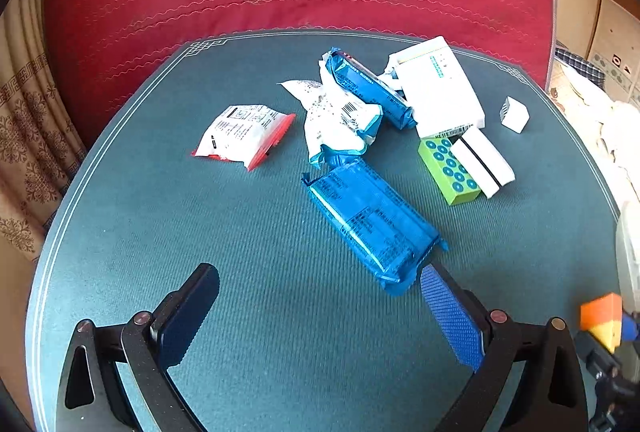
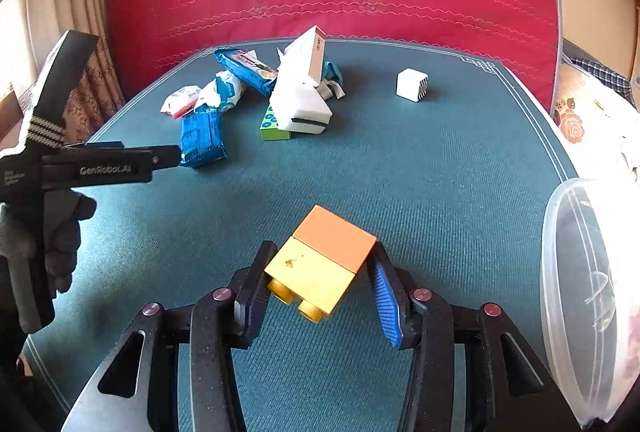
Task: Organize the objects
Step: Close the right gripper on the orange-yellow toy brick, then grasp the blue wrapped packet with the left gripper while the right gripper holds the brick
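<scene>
Orange-yellow block [image 2: 322, 264]: clamped in right gripper [image 2: 320, 274], lifted above teal mat [image 2: 440, 171], near front. Left gripper [image 1: 320, 296]: jaws wide, empty, just short of blue packet [image 1: 372, 224]. Far side: pile of packets, white box [image 1: 440, 91], green block [image 1: 448, 171]. White cube [image 2: 412, 84] apart. Clear tub [image 2: 580, 296] at right edge.

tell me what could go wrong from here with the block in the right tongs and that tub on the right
1. The right tongs pinch the orange and yellow block by its corners, tilted; it may twist and slip out.
2. The clear tub sits at the table edge; a bump while dropping the block could shove it off.
3. The open left tongs hang right beside the blue packet and may nudge it.
</scene>
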Available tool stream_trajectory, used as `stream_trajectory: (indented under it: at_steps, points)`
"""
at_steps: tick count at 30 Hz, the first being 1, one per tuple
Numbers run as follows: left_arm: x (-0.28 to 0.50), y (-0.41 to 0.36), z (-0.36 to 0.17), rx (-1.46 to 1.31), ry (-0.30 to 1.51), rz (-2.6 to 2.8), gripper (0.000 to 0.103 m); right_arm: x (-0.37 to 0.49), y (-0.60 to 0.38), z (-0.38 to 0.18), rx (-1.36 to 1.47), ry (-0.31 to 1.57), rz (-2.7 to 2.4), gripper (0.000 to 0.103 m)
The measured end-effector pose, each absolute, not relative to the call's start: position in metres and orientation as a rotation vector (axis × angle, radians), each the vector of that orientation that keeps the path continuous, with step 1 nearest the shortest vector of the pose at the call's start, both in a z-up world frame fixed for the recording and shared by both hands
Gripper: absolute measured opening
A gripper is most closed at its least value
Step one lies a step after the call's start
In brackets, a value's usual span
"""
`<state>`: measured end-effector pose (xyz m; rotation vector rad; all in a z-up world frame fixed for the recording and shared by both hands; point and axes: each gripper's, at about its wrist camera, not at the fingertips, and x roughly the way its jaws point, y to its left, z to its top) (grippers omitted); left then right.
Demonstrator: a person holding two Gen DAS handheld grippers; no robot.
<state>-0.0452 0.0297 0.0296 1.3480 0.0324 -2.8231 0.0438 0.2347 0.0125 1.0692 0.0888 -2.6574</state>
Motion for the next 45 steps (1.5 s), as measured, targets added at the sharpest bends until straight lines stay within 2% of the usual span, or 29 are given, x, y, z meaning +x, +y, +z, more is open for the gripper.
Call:
stream_trajectory:
  at_steps: [8,15,23,25,27,39,45]
  points:
    - [-0.077,0.042,0.023,1.365,0.127,-2.723,0.102,0.048,0.246,0.016,1.040,0.036,-2.668,0.047]
    - [-0.086,0.046,0.016,1.378,0.140,-2.676,0.097,0.049,0.248,0.016,1.035,0.016,-2.657,0.048]
    - [-0.079,0.041,0.014,1.368,0.095,-2.688,0.066,0.048,0.249,0.016,1.032,0.011,-2.663,0.048]
    - [-0.072,0.035,0.015,1.360,0.089,-2.698,0.052,0.049,0.250,0.015,1.034,0.009,-2.663,0.048]
    - [-0.069,0.032,0.016,1.356,0.087,-2.708,0.045,0.048,0.250,0.015,1.034,0.003,-2.664,0.048]
    - [-0.042,0.039,0.020,1.416,0.102,-2.791,0.044,0.048,0.264,0.026,1.008,-0.052,-2.703,0.048]
    - [-0.031,0.068,0.028,1.429,0.029,-2.874,0.044,0.057,0.287,0.033,0.995,-0.079,-2.770,0.048]
